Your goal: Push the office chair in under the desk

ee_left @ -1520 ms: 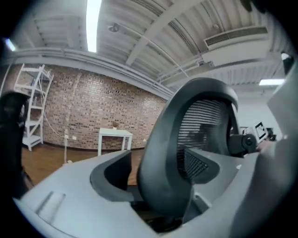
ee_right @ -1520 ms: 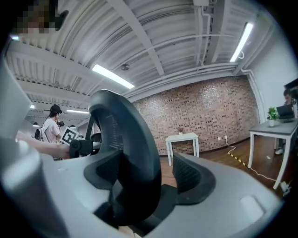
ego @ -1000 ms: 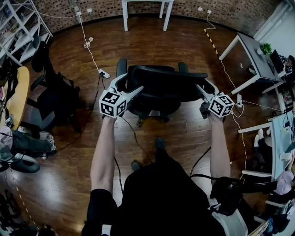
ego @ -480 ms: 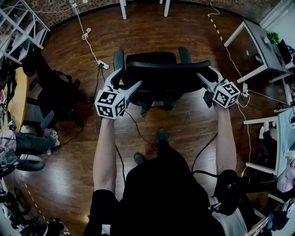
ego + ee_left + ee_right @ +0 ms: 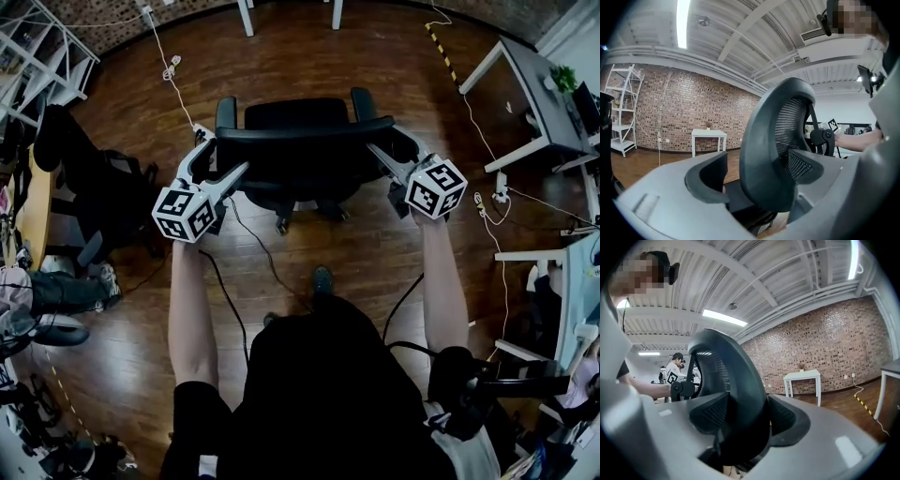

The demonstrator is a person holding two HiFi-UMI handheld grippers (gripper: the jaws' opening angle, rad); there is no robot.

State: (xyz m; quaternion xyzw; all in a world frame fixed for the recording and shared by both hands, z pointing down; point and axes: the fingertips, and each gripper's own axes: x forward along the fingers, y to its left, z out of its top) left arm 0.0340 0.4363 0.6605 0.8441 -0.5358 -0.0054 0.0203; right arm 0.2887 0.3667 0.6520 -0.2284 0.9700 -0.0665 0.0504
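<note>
The black office chair stands on the wood floor with its back to me. Its curved backrest rim runs between my two grippers. My left gripper straddles the rim's left end. In the left gripper view that gripper has just been opening: the backrest edge sits between the jaws with a gap at the left pad. My right gripper is shut on the rim's right end, and the right gripper view shows both pads of this gripper against the edge. A white desk stands ahead by the brick wall.
Another dark chair stands at the left. A white cable and power strip lie on the floor left of the chair. Grey desks stand at the right, a white shelf at the far left.
The chair and both grippers have moved forward toward the far wall. The left gripper has shifted left along the rim and its jaws stand wider.
</note>
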